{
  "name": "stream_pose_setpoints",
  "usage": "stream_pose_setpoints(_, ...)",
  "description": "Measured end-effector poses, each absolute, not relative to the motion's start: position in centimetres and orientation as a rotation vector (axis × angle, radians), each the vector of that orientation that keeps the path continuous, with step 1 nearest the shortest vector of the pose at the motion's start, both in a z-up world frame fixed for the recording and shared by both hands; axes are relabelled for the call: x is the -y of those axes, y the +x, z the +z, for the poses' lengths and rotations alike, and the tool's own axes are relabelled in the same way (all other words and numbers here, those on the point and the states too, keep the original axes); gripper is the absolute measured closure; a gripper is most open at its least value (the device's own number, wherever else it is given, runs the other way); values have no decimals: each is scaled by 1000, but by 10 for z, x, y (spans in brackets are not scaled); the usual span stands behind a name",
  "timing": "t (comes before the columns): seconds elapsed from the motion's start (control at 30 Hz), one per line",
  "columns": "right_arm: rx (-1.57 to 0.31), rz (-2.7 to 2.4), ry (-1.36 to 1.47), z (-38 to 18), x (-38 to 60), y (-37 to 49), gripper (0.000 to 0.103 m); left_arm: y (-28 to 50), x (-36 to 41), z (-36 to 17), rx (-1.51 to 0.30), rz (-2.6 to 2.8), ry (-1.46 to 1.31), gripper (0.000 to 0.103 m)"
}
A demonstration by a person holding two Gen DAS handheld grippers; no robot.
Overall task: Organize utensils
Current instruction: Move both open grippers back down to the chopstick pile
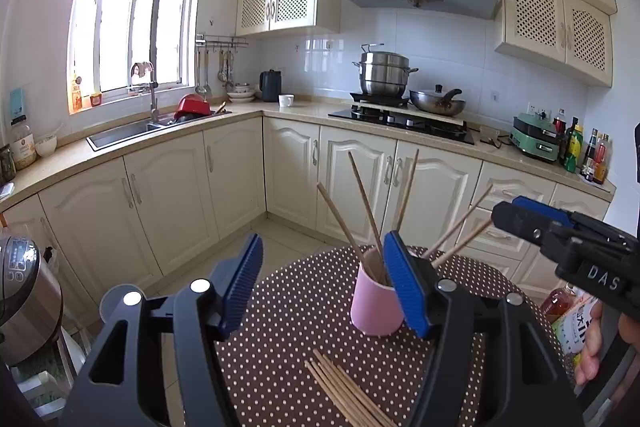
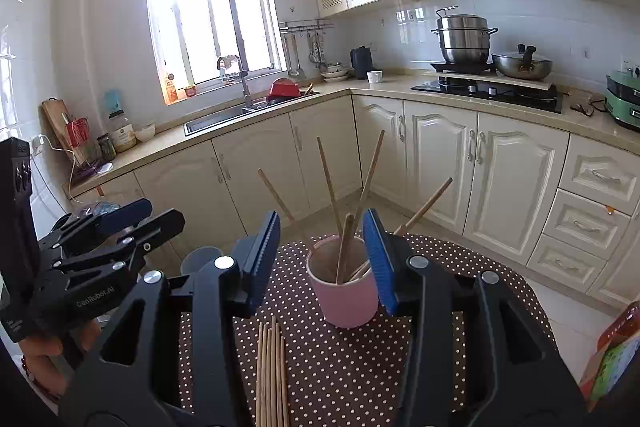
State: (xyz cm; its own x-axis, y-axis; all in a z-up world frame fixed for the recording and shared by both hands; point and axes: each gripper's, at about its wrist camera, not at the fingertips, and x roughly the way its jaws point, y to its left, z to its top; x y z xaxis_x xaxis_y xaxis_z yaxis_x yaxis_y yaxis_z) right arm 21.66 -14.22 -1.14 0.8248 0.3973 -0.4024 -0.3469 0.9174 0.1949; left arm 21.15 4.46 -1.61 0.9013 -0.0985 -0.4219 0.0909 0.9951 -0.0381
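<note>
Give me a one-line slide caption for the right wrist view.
Open right gripper facing a pink cup of chopsticks, more chopsticks lying on the dotted table.

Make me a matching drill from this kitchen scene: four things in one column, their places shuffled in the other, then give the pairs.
Things:
1. Loose bundle of wooden chopsticks
2. Pink cylindrical cup
3. Stacked stainless steel steamer pot
4. Red bowl

Places:
A. At the sink below the window
B. On the hob under the hood
C. Lying flat on the brown polka-dot tablecloth, in front of the cup
D. Standing upright on the tablecloth, holding chopsticks

Pairs: 1-C, 2-D, 3-B, 4-A
</note>
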Motion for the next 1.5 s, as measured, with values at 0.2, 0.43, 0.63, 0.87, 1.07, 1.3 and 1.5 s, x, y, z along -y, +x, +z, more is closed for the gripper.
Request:
stream_pose_setpoints(0.2,-469,418,98,-22,146,194,60,197,-53,-46,-557,-104,-62,38)
stream_pose_setpoints(0.43,-574,444,55,-71,139,180,59,195,-61,-111,-759,-122,-143,38)
stream_pose_setpoints(0.63,-681,434,69,-126,138,180,58,196,-56,-166,-884,-101,-167,38)
stream_pose_setpoints(0.87,-774,444,100,-172,137,182,55,207,-48,-214,-998,-54,-128,38)
stream_pose_setpoints(1.07,-805,452,124,-190,136,187,54,207,-35,-221,-979,-43,-54,38)
stream_pose_setpoints(1.3,-820,456,172,-200,143,189,53,213,-26,-219,-965,-25,-35,38)
stream_pose_setpoints(1.5,-824,461,205,-202,154,191,52,215,-21,-222,-962,9,-14,37)
